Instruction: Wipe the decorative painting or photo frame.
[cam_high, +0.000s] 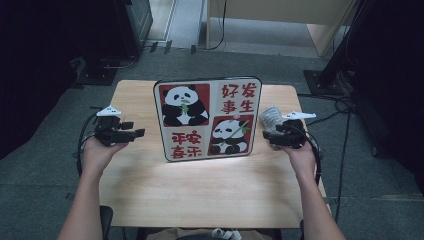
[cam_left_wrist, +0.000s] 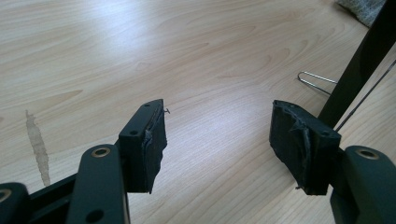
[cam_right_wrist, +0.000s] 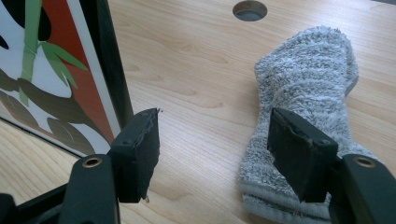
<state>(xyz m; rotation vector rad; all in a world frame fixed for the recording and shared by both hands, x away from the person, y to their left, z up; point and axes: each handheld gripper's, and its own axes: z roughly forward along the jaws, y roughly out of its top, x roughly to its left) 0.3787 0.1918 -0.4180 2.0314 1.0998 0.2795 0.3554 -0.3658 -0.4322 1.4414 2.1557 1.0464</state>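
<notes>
While the folded grey terry cloth (cam_right_wrist: 299, 107) lies untouched on the pale wooden table (cam_high: 200, 185), just right of the upright panda picture board (cam_high: 207, 117), the work looks barely begun. The right gripper (cam_right_wrist: 212, 144) hovers over the cloth's near end, jaws wide and empty; the left gripper (cam_left_wrist: 219, 144), equally wide and empty, waits beyond the board's other side. Gripping the cloth remains. Grey carpet and dark stands surround the table.
</notes>
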